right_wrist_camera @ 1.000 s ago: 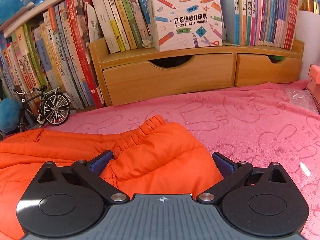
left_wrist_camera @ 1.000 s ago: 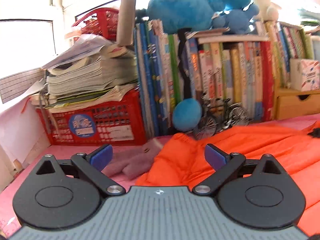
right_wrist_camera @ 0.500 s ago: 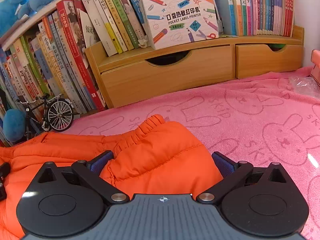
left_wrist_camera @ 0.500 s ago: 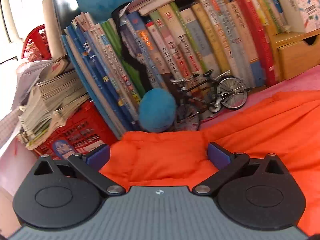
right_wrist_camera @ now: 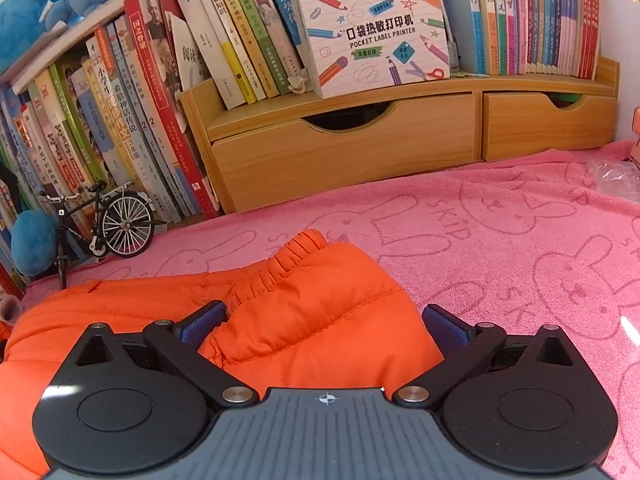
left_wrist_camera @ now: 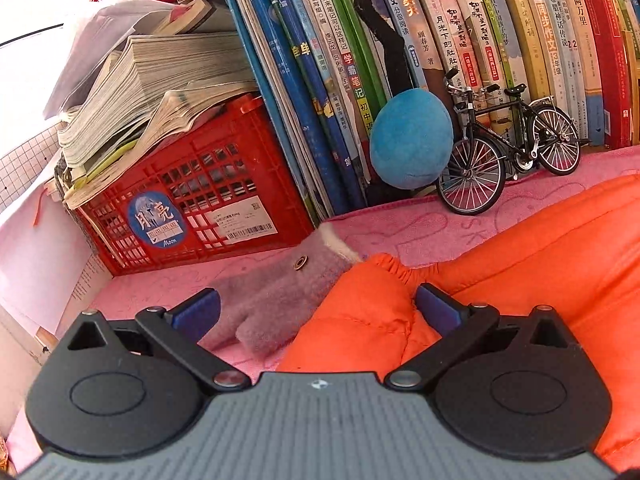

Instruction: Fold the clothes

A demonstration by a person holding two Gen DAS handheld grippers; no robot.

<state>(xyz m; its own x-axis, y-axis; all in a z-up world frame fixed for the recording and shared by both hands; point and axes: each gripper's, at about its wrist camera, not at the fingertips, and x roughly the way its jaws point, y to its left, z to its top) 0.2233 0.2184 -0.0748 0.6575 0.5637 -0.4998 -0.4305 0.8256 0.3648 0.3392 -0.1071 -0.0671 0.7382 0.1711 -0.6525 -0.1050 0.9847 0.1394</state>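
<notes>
I see the puffy orange quilted jacket point(right_wrist_camera: 304, 320) lying on the pink bunny-print towel-covered surface point(right_wrist_camera: 500, 248). My left hand-held gripper point(left_wrist_camera: 318, 312) has its fingers spread wide over one elastic cuff, beside a fuzzy lilac mitten point(left_wrist_camera: 276, 300). My right hand-held gripper point(right_wrist_camera: 326, 324) is likewise spread apart, straddling the other sleeve end, gripping nothing.

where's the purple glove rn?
Left wrist view, low centre-left: the purple glove lies on the pink towel, in front of the red crate, touching the orange jacket cuff, between the open left claw fingers.
</notes>
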